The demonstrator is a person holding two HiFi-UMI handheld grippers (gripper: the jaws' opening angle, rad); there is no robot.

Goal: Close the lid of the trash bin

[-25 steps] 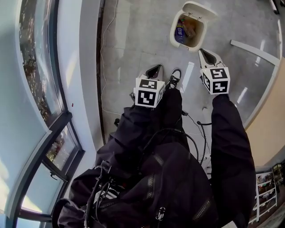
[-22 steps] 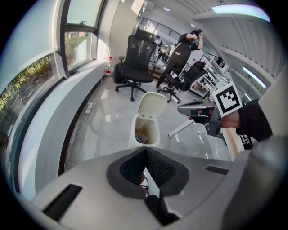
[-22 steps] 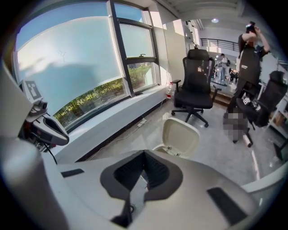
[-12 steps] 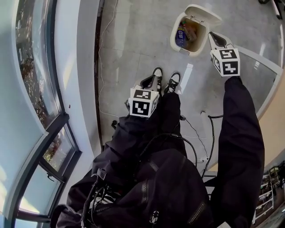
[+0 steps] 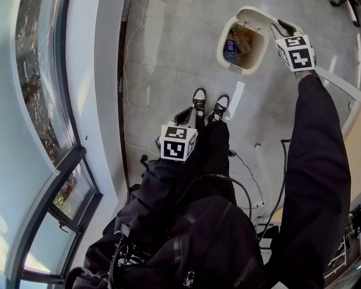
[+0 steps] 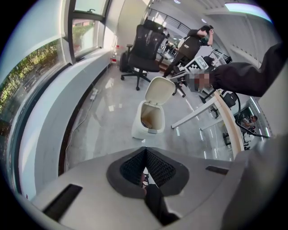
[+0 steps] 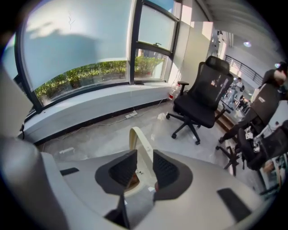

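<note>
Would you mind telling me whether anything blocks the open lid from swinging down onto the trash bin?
Nothing visible does. The lid stands raised at the far side of the trash bin, whose rubbish lies below the rim. The right gripper straddles the lid's edge; its jaws have just been opening and do not press it.

**Trash bin** (image 5: 246,66): cream-white plastic body with an oval mouth, standing upright on the grey glossy floor (image 5: 169,62). The mouth is uncovered, and rubbish (image 5: 230,44), including a blue packet, shows inside.

**Lid** (image 5: 255,12): the same cream-white, rounded in outline, joined to the rim on the side farthest from the head view. It is raised near upright, with its hollow underside turned toward the mouth.
</note>
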